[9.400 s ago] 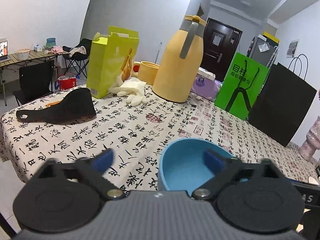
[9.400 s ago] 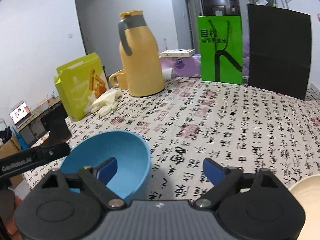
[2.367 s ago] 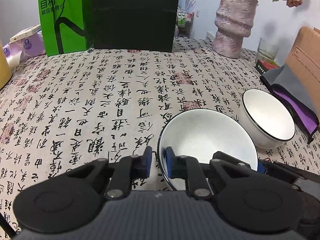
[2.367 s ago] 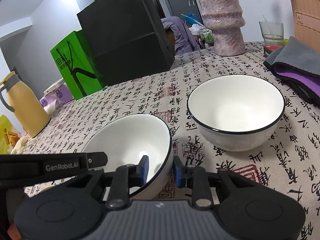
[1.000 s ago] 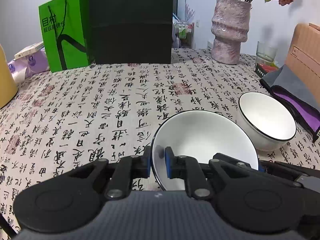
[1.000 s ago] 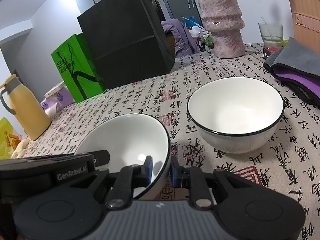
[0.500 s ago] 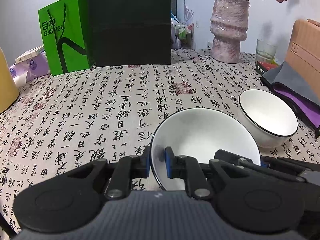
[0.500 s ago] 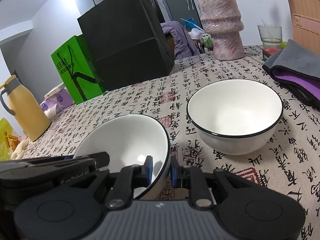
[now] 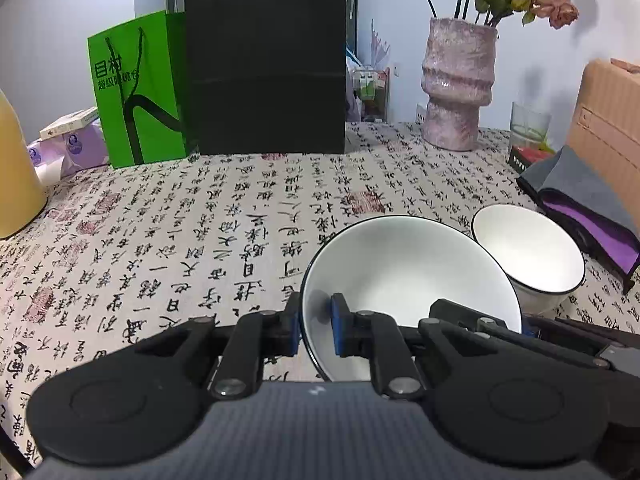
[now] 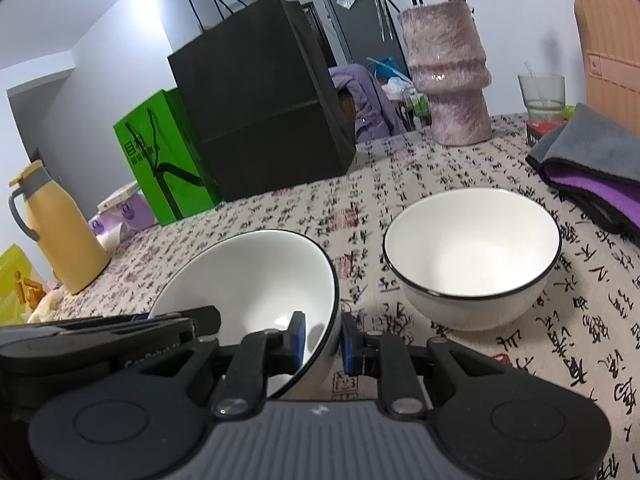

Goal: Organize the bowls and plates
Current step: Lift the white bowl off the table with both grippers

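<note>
A white bowl with a black rim [image 9: 404, 268] [image 10: 256, 276] hangs tilted just above the patterned tablecloth, held from both sides. My left gripper [image 9: 316, 328] is shut on its left rim, one pad inside and one outside. My right gripper [image 10: 324, 338] is shut on the opposite rim. Each gripper shows in the other's view, the right one [image 9: 520, 330] and the left one [image 10: 140, 318]. A second white bowl with a black rim [image 9: 528, 256] [image 10: 472, 256] stands upright on the cloth just to the right of the held bowl.
A black paper bag [image 9: 266, 60] and a green bag [image 9: 138, 92] stand at the back. A pink vase with flowers [image 9: 458, 84], a glass [image 10: 542, 94] and a folded grey and purple cloth [image 10: 588, 160] lie right. A yellow jug [image 10: 54, 236] stands left.
Over the last second both grippers have stayed shut on the held bowl. The bowl has tipped a little and the views have tilted up slightly.
</note>
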The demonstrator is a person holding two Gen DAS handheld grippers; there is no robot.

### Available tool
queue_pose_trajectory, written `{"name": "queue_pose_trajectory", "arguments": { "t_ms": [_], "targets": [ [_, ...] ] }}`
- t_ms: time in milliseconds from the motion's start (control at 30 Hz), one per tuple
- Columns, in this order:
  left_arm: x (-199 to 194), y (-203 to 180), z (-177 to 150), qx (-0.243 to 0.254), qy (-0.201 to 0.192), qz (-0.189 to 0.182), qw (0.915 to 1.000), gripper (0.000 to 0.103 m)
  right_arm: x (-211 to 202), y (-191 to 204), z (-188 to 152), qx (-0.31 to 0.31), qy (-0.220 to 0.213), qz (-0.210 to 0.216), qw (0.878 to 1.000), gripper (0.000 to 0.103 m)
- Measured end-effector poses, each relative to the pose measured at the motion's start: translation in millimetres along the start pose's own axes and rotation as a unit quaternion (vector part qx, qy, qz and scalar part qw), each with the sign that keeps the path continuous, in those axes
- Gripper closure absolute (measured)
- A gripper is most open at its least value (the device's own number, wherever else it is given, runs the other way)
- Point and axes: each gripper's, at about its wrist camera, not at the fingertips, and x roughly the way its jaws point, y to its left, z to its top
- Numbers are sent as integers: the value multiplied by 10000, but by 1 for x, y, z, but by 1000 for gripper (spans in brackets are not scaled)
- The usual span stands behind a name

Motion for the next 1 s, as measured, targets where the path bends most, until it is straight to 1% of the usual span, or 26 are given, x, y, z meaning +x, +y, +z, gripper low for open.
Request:
{"name": "queue_pose_trajectory", "arguments": {
  "t_ms": [667,1000],
  "targets": [
    [-34,22,7,-208,-293,-26,9994,89,-23,30,10,-91,-168,30,9998,85],
    [-49,37,6,-341,-325,-47,9989,89,-34,52,10,-188,-207,10,9996,85]
  ]
}}
